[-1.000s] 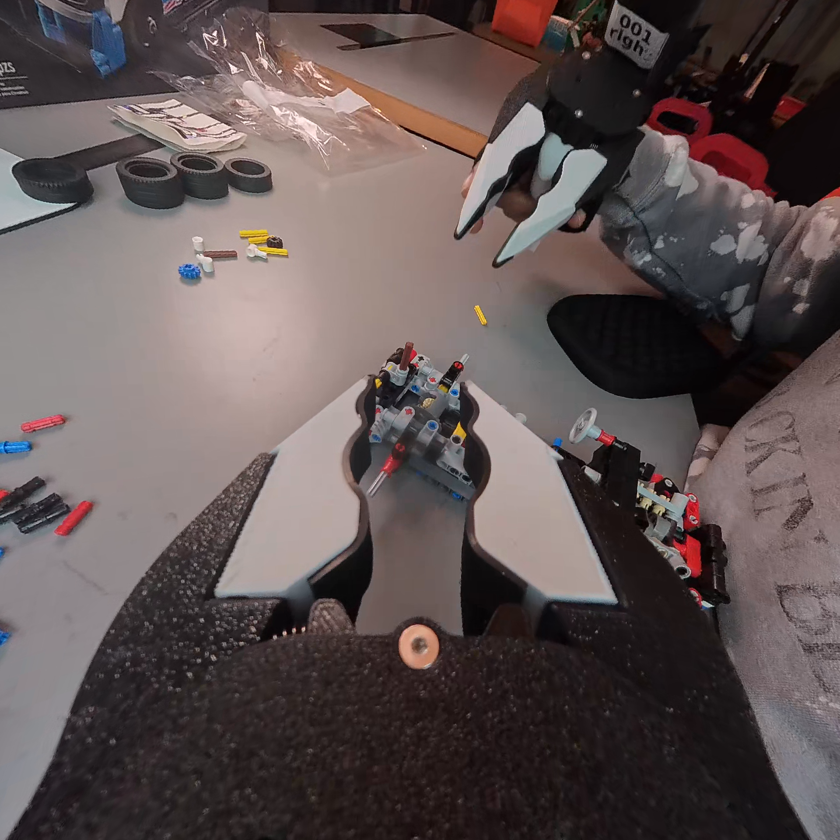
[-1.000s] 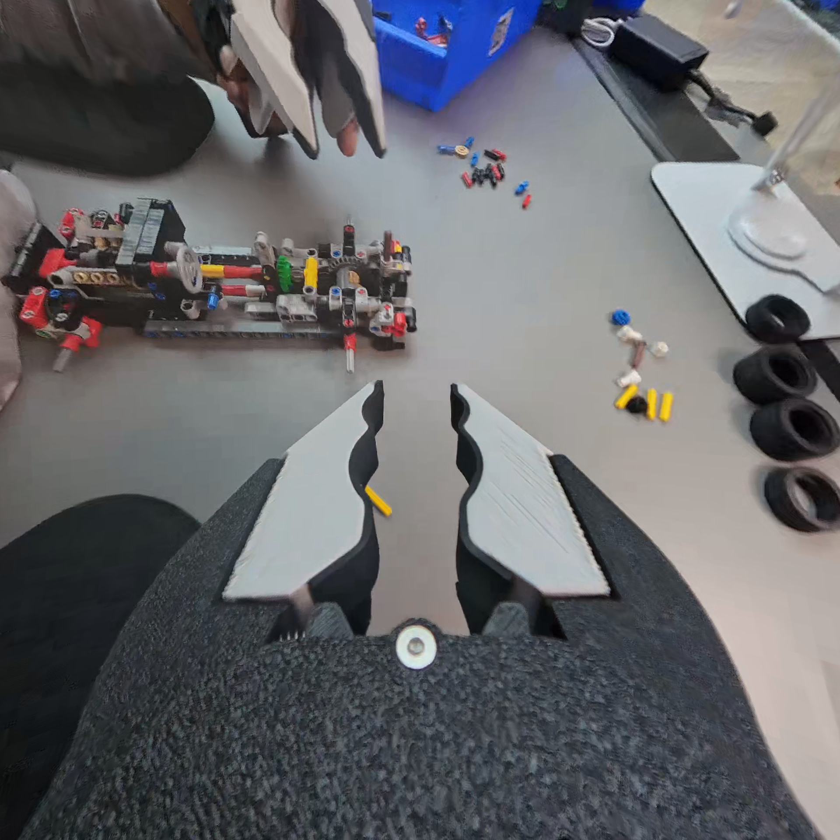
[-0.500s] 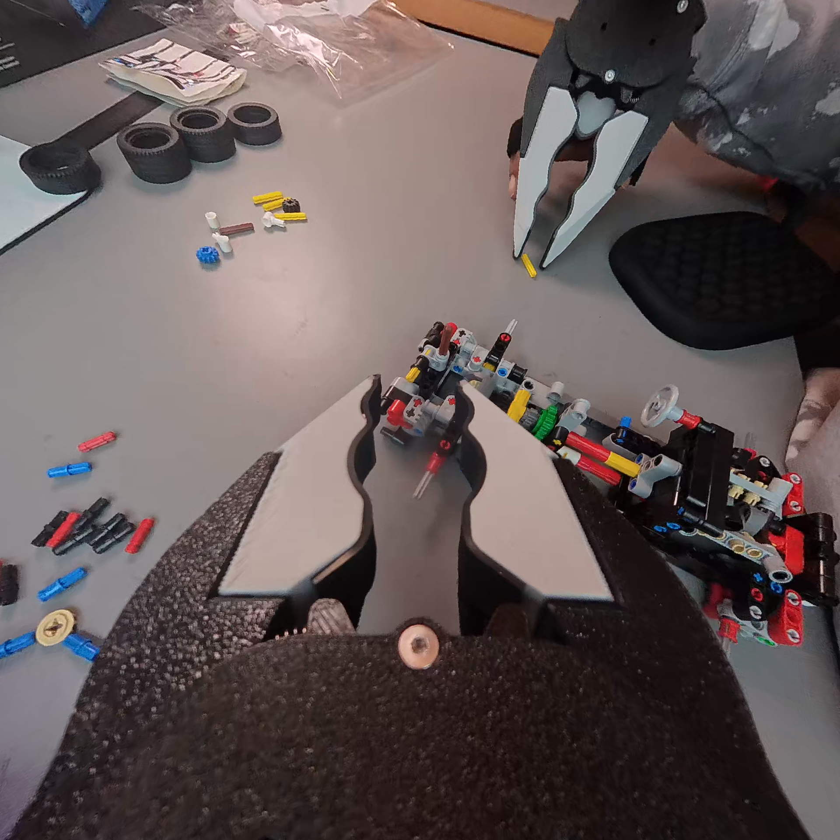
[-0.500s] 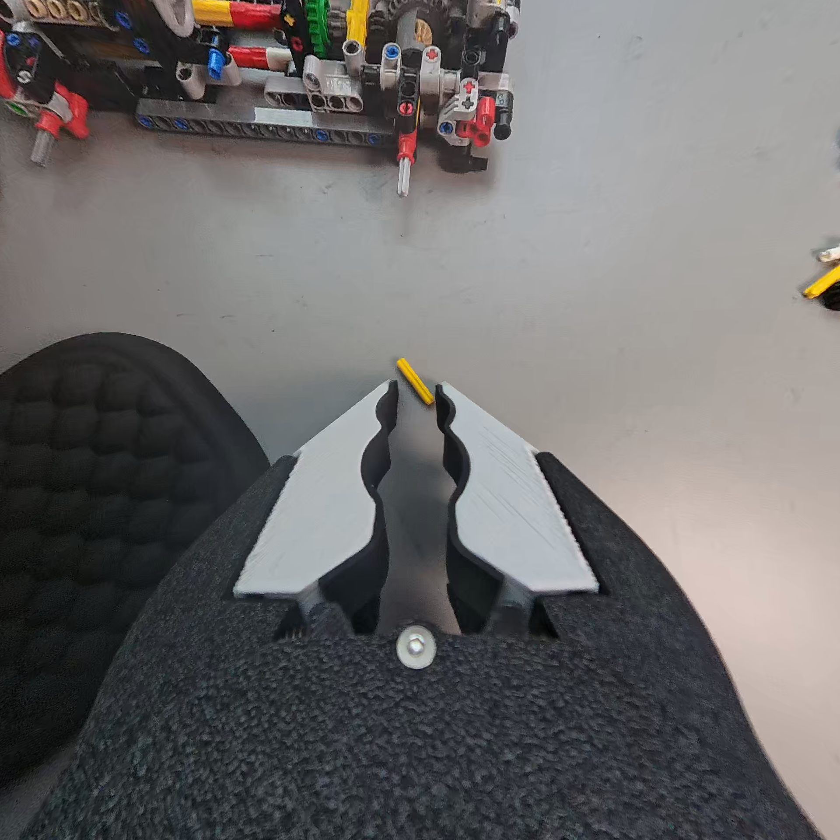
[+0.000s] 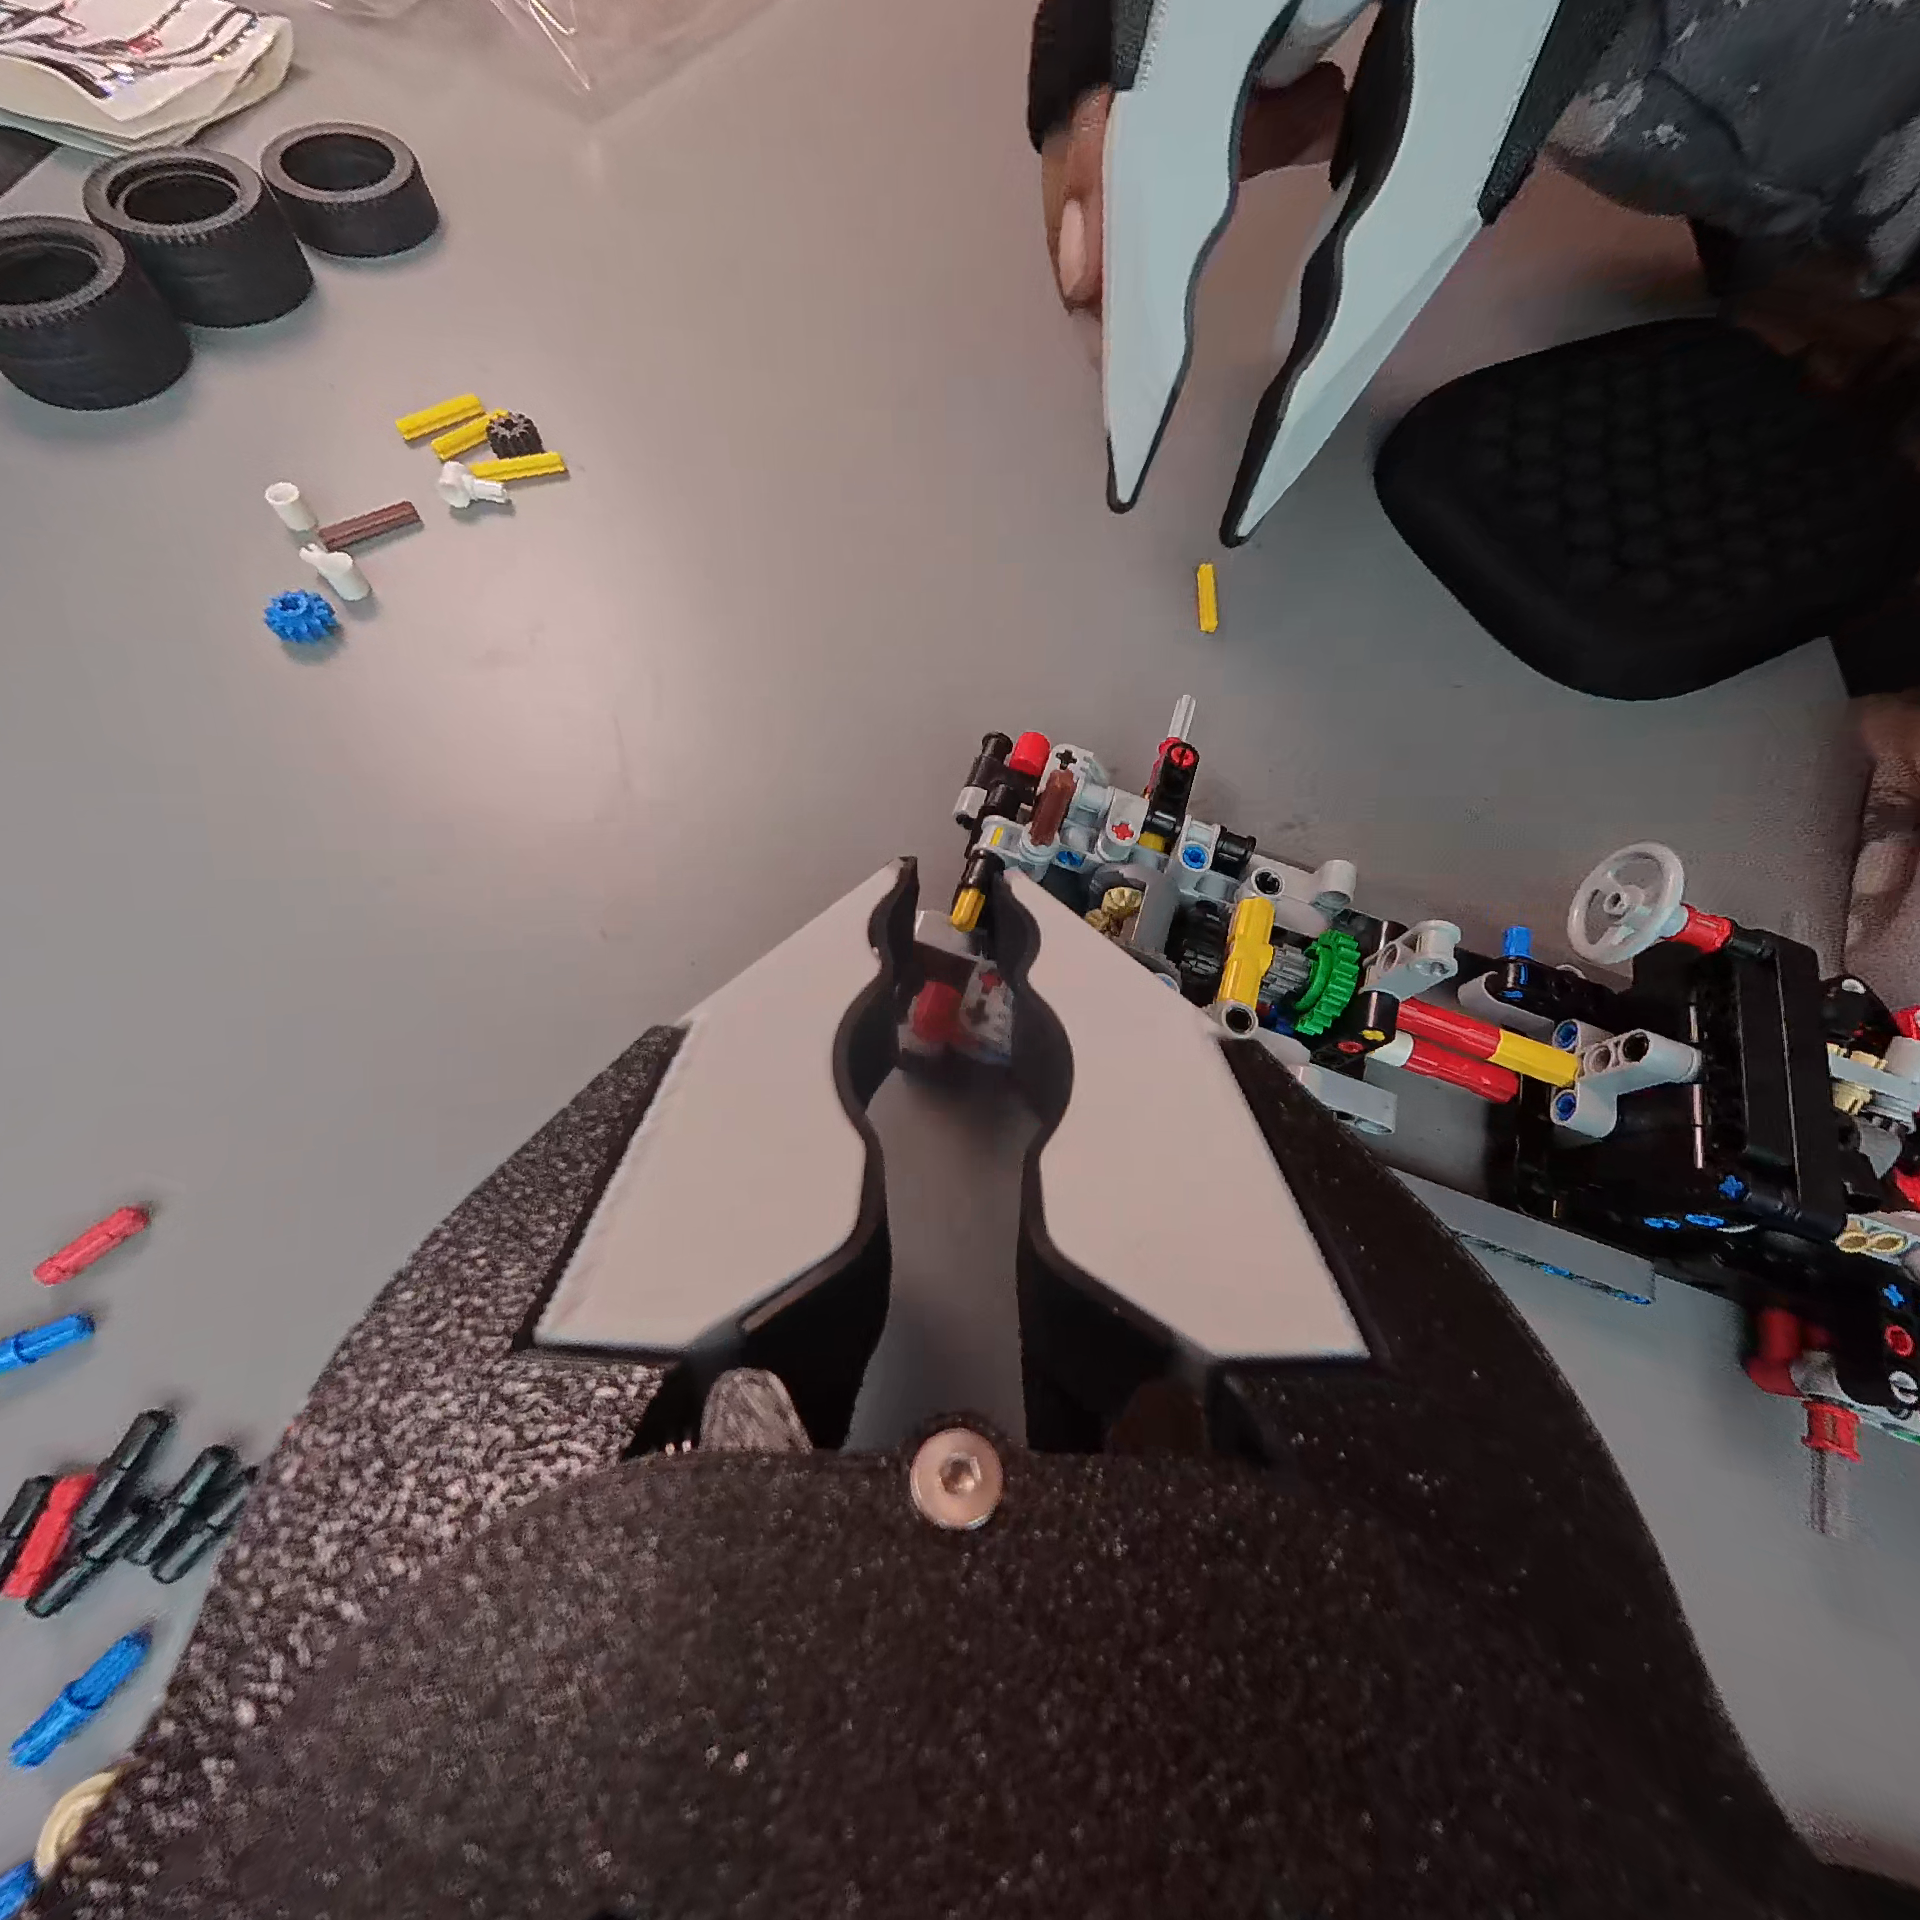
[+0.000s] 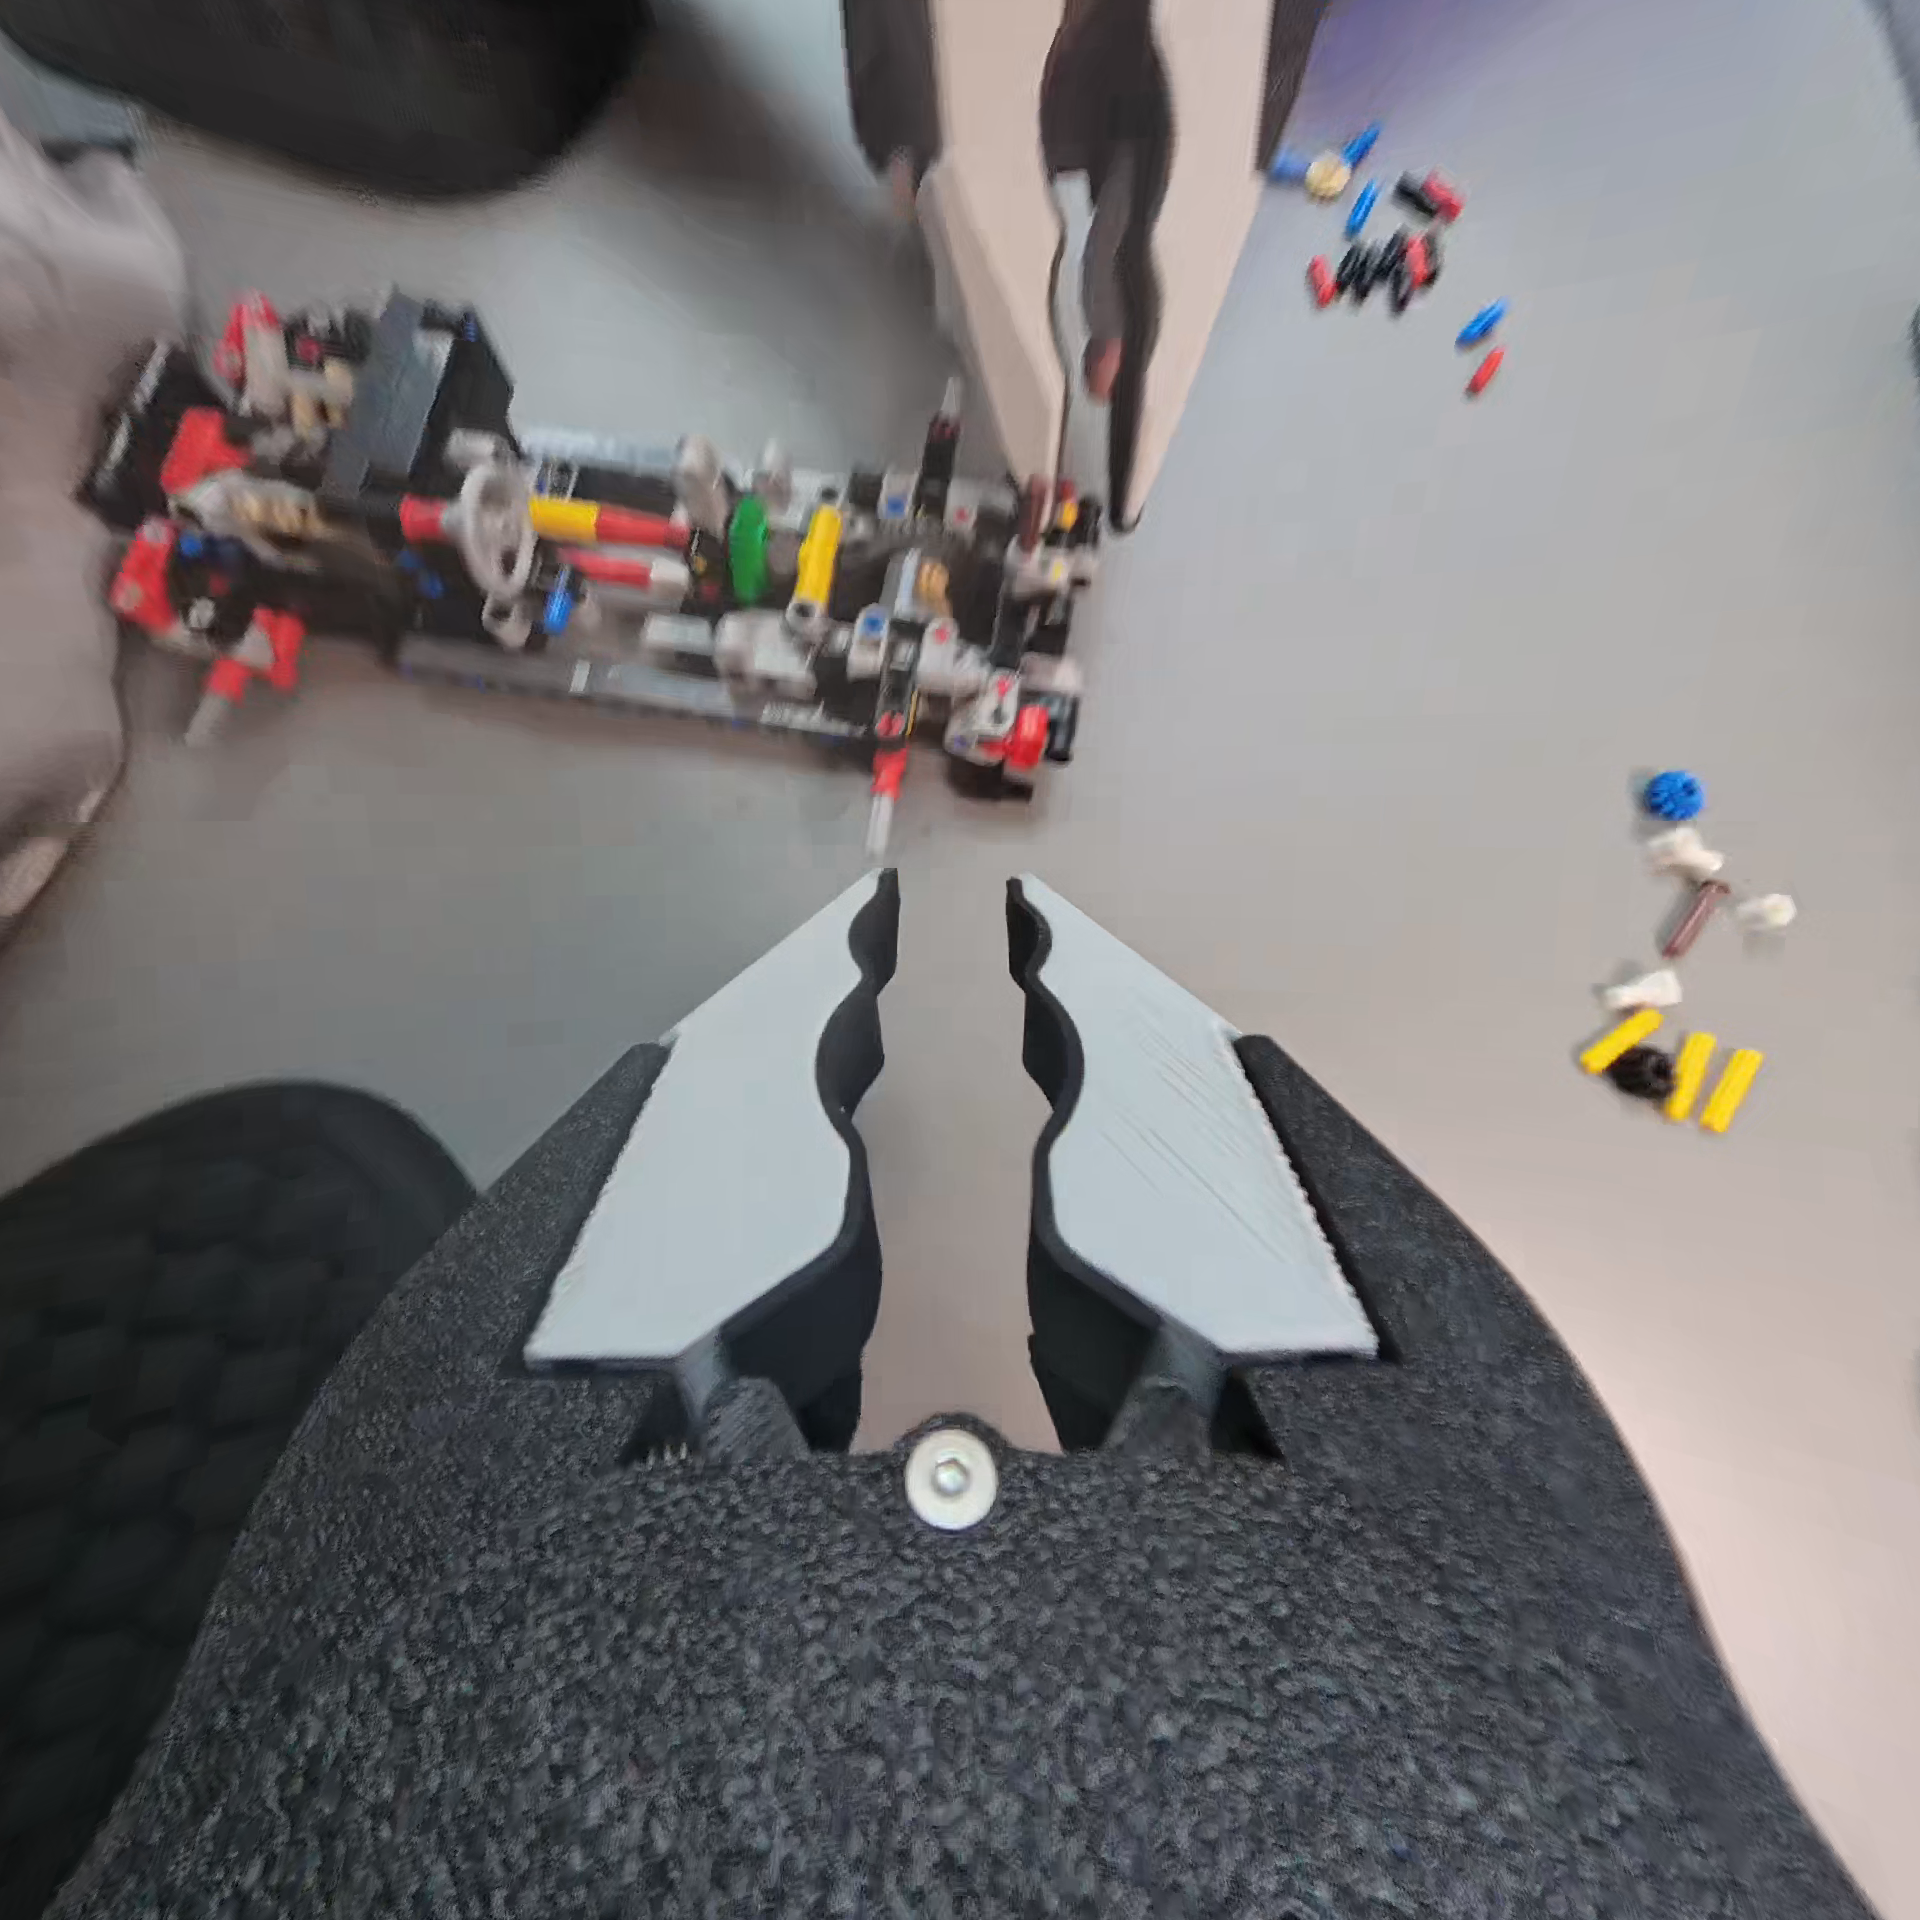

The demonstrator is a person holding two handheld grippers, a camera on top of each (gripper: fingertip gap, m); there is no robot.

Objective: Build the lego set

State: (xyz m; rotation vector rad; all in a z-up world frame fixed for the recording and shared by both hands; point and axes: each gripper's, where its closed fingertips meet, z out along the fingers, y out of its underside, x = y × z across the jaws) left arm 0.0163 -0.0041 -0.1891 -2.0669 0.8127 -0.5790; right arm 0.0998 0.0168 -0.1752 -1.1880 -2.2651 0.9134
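Observation:
The long Lego chassis [image 5: 1455, 1039] lies on the grey table, with a steering wheel, a green gear and red and yellow axles. My left gripper [image 5: 961, 878] is closed narrow on the chassis's near end, with a red and grey part between the fingers. My right gripper [image 6: 951, 883] is slightly open and empty, above the table in front of the chassis [image 6: 727, 582]. In the left wrist view the right gripper [image 5: 1179, 520] hovers just behind a loose yellow axle [image 5: 1205, 597]. The right wrist view is blurred and does not show that axle. The left gripper [image 6: 1091, 499] shows there at the chassis end.
Black tyres [image 5: 208, 239] and a sticker sheet [image 5: 125, 62] lie at the far left. A cluster of small yellow, white, brown and blue parts [image 5: 416, 488] lies near them, also in the right wrist view [image 6: 1683, 987]. Red, blue and black pins [image 5: 94, 1496] lie at the left. A black mesh cushion [image 5: 1642, 499] borders the table.
My left gripper has moved along the chassis and narrowed onto its end. My right gripper came down beside the yellow axle, then lifted back without it, now facing the chassis.

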